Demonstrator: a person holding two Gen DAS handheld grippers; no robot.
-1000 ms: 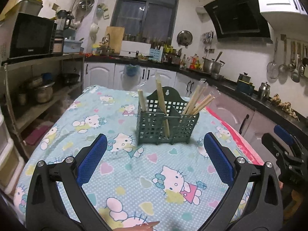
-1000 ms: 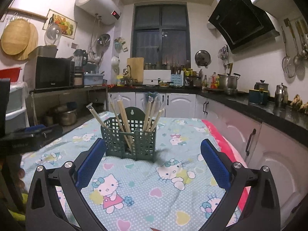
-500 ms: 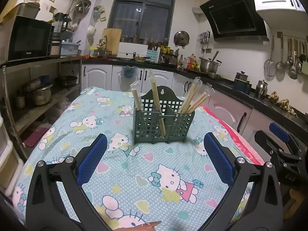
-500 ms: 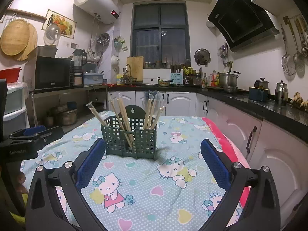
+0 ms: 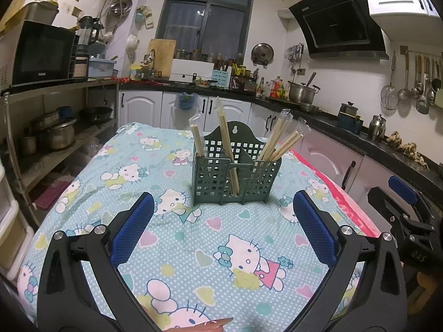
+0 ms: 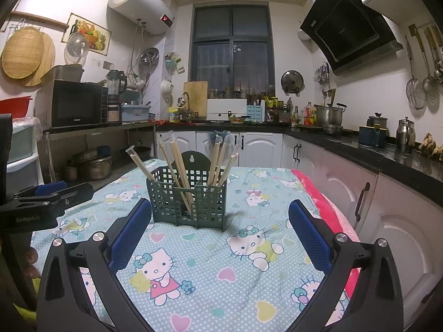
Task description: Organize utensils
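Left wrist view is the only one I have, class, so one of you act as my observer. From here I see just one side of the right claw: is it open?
Observer: Yes. The right claw is open, with nothing between its blue pads.
Operator: Is anything off to the left, past the edge of my frame?
Observer: A red plastic basin shows just above the pale plastic drawer unit.
Operator: And high on that wall?
Observer: A white cylindrical water heater hangs there, its small display lit red.
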